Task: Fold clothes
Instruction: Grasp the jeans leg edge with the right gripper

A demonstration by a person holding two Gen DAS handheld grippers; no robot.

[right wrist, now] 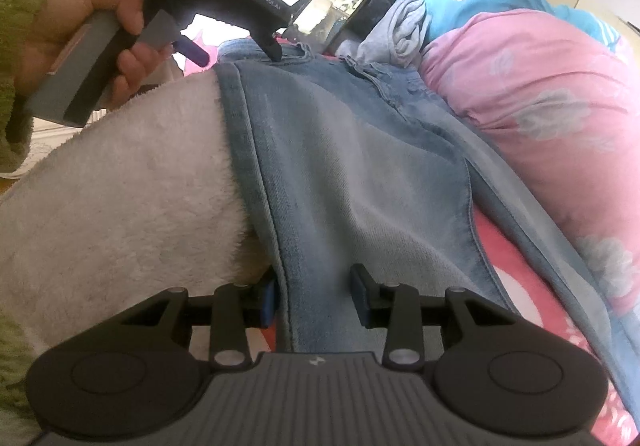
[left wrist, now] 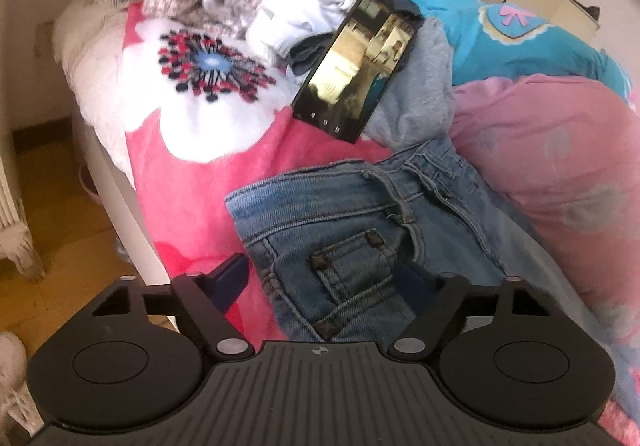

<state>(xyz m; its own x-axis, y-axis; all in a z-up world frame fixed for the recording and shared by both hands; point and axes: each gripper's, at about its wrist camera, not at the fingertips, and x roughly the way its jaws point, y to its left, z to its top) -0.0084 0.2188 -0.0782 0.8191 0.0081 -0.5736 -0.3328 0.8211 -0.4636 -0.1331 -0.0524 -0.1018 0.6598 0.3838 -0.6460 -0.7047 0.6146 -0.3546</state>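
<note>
On the bed, jeans spread over a pink blanket, left gripper jaws wide apart around the pocket corner, not pinching, right gripper jaws partly open astride the denim's edge seam, pads clear.

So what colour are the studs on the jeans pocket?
Dark bronze-brown studs on the light blue jeans, clearest in the left wrist view.
</note>
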